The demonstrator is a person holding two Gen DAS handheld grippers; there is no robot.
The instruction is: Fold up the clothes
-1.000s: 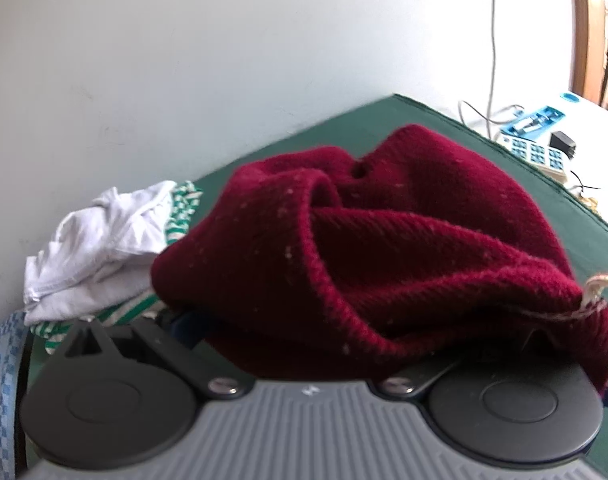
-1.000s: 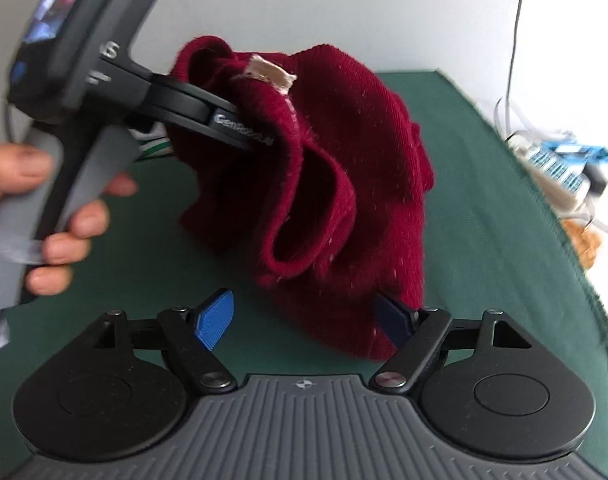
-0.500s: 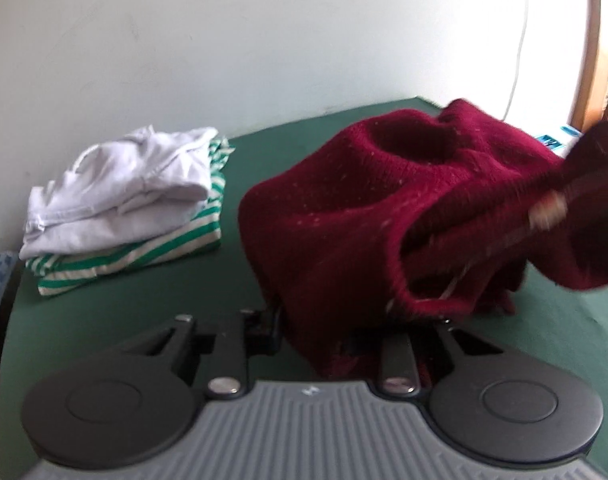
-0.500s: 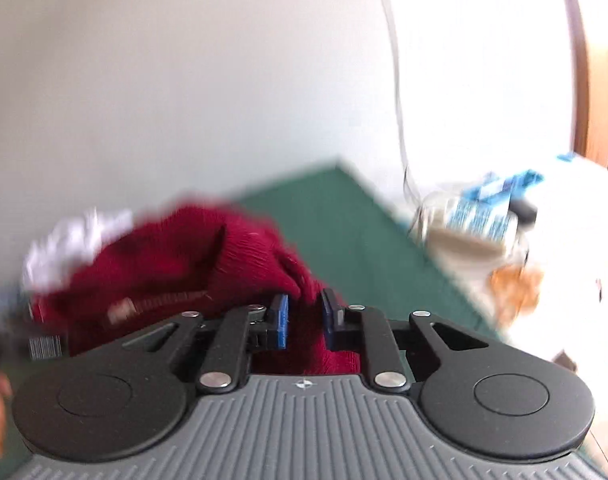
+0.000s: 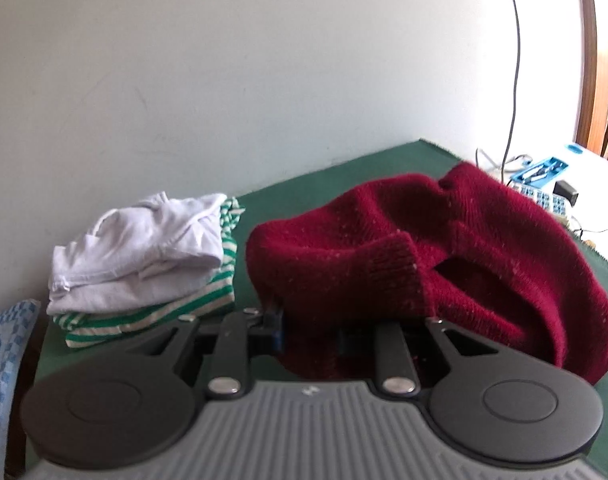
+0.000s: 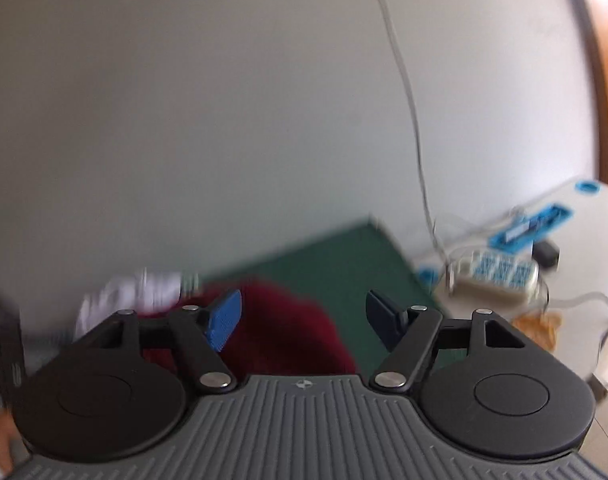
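A dark red knitted sweater [image 5: 463, 248] lies bunched on the green table [image 5: 323, 184]. My left gripper [image 5: 309, 330] has a fold of it between its blue pads. The jaws are closing and the pads press on the knit. The sweater's cuff hangs over the fingers and hides the tips. In the blurred right wrist view, my right gripper [image 6: 302, 316] hovers above the sweater [image 6: 288, 332]. Its jaws are opening wide, and no cloth sits between the blue pads [image 6: 224, 320].
A folded pile stands left of the sweater near the wall, a white garment [image 5: 144, 236] on a green striped one [image 5: 152, 312]. A power strip [image 5: 539, 196] with cables lies past the table's right edge. A blue checked cloth [image 5: 0, 344] sits far left.
The left jaws have gone from wide open to pinching the sweater, which dropped from hanging over the gripper onto the table. The right gripper pinched the sweater, then let go, opened and rose.
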